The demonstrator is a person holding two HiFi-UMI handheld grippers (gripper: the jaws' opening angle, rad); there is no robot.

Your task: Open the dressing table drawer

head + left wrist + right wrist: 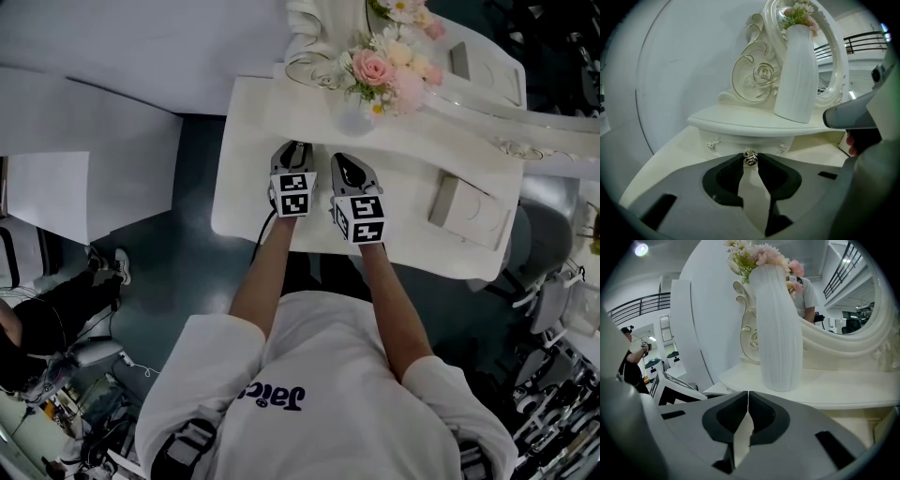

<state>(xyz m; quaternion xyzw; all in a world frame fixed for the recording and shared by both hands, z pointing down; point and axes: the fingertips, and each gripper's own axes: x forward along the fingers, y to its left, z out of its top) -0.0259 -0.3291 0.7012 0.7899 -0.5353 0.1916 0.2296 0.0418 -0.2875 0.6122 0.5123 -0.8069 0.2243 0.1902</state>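
1. The left gripper has its two tips pinched on the little metal drawer knob. The knob fills the gap between them, with a pad against each side.
2. That knob sits in the middle of the drawer front. The drawer is a shallow cream panel tucked right under the raised shelf at the back of the dressing table. There's a small carved ornament on either side of it. From this angle the front looks flush under the shelf lip, but I can't say for sure.
3. The right gripper has its fingers pressed together with just a hairline between them and nothing in there. It hangs over the tabletop, just beside the left one, and points at the shelf.
4. In the head view both grippers are side by side over the middle of the table, close but not touching. Bare forearms reach out from a white T-shirt.
5. A tall ribbed white vase stands upright on the shelf with pink and white flowers in it. It's just to the right of the knob's position and above it.
6. Behind the vase are the oval mirror and a carved rose scroll on its frame.
7. A white box lies on the tabletop well off to the right of the grippers.
8. A person in dark clothes stands far off at the left of the right gripper view.
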